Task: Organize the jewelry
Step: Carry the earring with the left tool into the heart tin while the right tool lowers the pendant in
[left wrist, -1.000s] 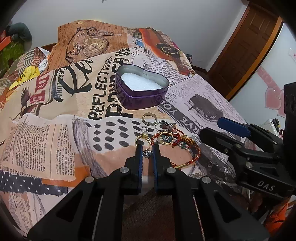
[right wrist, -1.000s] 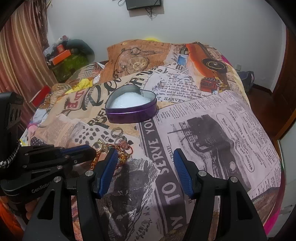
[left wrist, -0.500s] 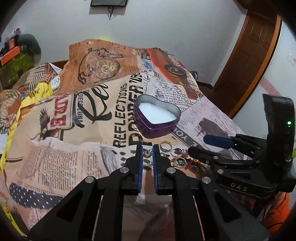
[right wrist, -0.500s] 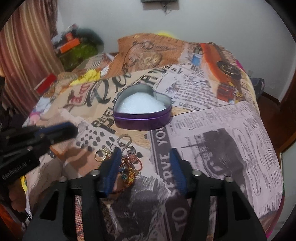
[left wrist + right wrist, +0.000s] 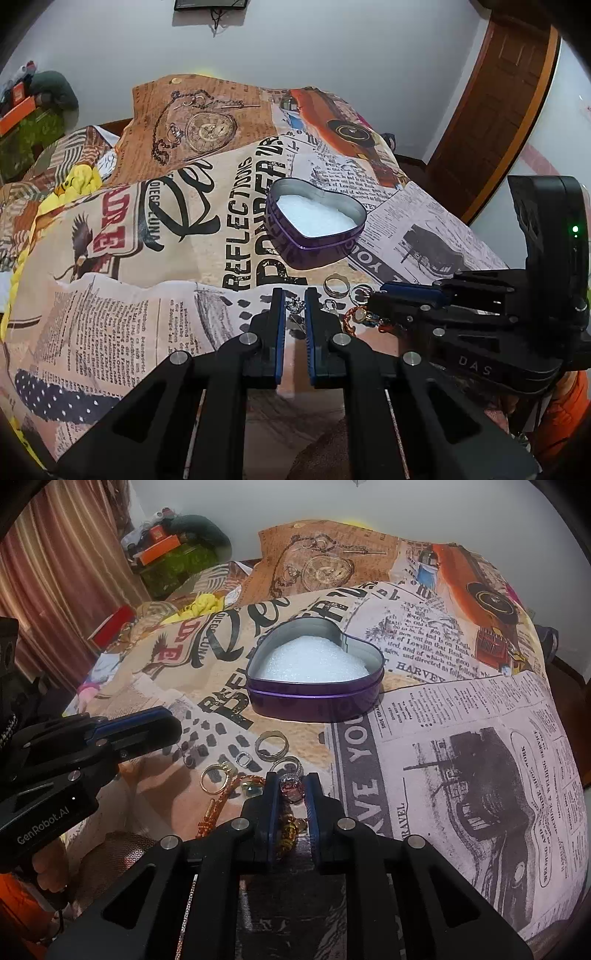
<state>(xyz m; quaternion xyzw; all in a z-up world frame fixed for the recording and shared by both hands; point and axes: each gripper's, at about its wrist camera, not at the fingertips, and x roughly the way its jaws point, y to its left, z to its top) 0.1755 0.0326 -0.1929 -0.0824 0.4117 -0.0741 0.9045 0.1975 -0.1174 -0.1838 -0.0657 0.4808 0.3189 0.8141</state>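
A purple heart-shaped tin (image 5: 317, 229) with white foam inside sits open on the printed bedspread; it also shows in the right wrist view (image 5: 314, 675). Several rings and a red-gold bracelet (image 5: 218, 805) lie in a cluster in front of it. My left gripper (image 5: 294, 302) is shut on a small silver ring (image 5: 295, 305), lifted above the cloth. My right gripper (image 5: 291, 788) is closed around a ring with a red stone (image 5: 291, 788) at the cluster. A silver band ring (image 5: 271, 744) and a gold ring (image 5: 216, 775) lie loose.
The printed bedspread (image 5: 461, 738) covers the whole bed. Clutter with an orange box (image 5: 159, 550) lies at the far left by a curtain. A wooden door (image 5: 495, 110) stands at the right.
My left gripper has lifted away from the cluster with the small ring in it. My right gripper has moved in over the cluster and closed from wide open onto the red-stone ring.
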